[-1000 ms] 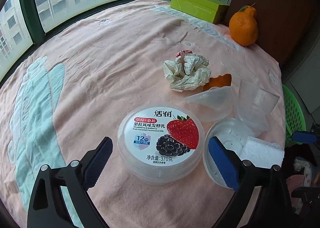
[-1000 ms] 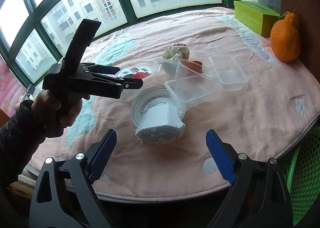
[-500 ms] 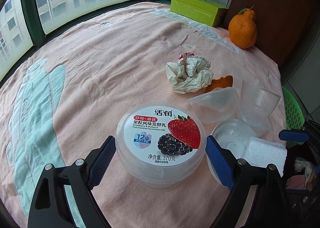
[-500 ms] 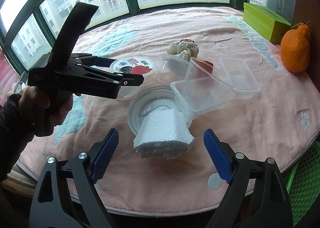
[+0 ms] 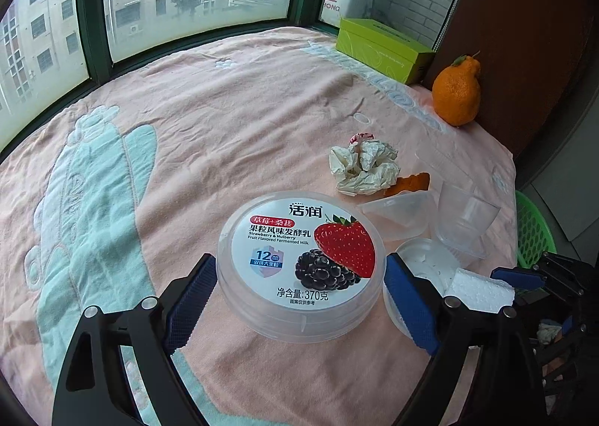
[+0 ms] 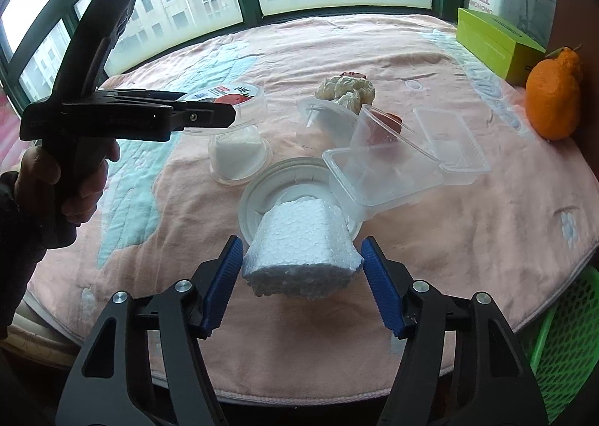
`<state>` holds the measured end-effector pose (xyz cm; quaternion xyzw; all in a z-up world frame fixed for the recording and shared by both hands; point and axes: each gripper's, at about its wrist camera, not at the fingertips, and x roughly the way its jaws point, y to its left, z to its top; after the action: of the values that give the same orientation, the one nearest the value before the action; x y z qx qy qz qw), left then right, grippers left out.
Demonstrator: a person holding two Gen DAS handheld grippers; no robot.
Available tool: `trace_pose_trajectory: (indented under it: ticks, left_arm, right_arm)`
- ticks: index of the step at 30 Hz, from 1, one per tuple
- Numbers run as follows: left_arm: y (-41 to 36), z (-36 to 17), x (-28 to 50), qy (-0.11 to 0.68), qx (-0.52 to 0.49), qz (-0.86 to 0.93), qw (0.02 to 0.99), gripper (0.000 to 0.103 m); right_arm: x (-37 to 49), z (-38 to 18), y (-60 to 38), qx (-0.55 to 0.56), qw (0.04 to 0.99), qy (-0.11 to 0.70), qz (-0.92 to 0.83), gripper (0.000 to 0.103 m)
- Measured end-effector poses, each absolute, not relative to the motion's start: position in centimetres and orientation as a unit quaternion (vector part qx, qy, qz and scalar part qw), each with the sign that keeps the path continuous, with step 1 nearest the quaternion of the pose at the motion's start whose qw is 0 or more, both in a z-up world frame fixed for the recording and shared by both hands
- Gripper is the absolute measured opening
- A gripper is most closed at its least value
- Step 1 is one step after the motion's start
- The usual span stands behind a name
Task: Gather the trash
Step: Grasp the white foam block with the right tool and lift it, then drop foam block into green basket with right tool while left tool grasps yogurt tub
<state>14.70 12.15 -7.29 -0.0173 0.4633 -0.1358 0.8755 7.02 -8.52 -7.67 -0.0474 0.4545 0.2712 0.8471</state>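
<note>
A clear yogurt tub (image 5: 299,250) with a strawberry label sits between the fingers of my left gripper (image 5: 301,261), whose blue pads press on its rim from both sides. Seen from the right wrist, the left gripper (image 6: 209,115) holds the tub (image 6: 239,152) near its lid. A white foam block (image 6: 299,246) leans in a round white dish (image 6: 254,201). My right gripper (image 6: 299,242) is closing on the block, and its pads meet the block's sides. Crumpled paper (image 5: 363,167) and a piece of orange peel (image 5: 411,182) lie further back.
Clear plastic boxes (image 6: 382,179) and a flat clear lid (image 6: 449,141) lie behind the dish. An orange fruit (image 6: 552,96) and a green box (image 6: 494,40) stand at the far right. A green basket (image 6: 561,351) sits below the table edge. A hand (image 6: 75,182) grips the left tool.
The right jaws have narrowed from wide apart down onto the foam block. The left jaws have closed in around the yogurt tub, which now fills more of that view.
</note>
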Motion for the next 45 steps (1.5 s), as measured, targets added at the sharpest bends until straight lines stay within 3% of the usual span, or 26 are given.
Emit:
trace_pose_trajectory:
  ticks: [18,41,43,45]
  left_arm:
    - [5.4,-1.5,9.7,0.419,-0.008,-0.217,0.882,0.086]
    - [-14.7,-0.5,10.0,0.421,0.032,-0.356,0.834,0.086]
    - [-15.9,-0.9,10.2,0.424,0.037,-0.36,0.83,0.086]
    - [-17.1,-1.3,10.2,0.428,0.042,-0.366,0.826,0.086]
  right_arm:
    - [3.1,-4.2,-18.7,0.031,0.88,0.423,0.215,0.065]
    - [1.4,-9.1,-43.3,0.121,0.886,0.446,-0.042,0.066]
    - [1.3,-9.5,-44.8,0.133,0.884,0.446,-0.052,0.067]
    - [1.1,-9.8,-45.9,0.142,0.883,0.444,-0.06,0.077]
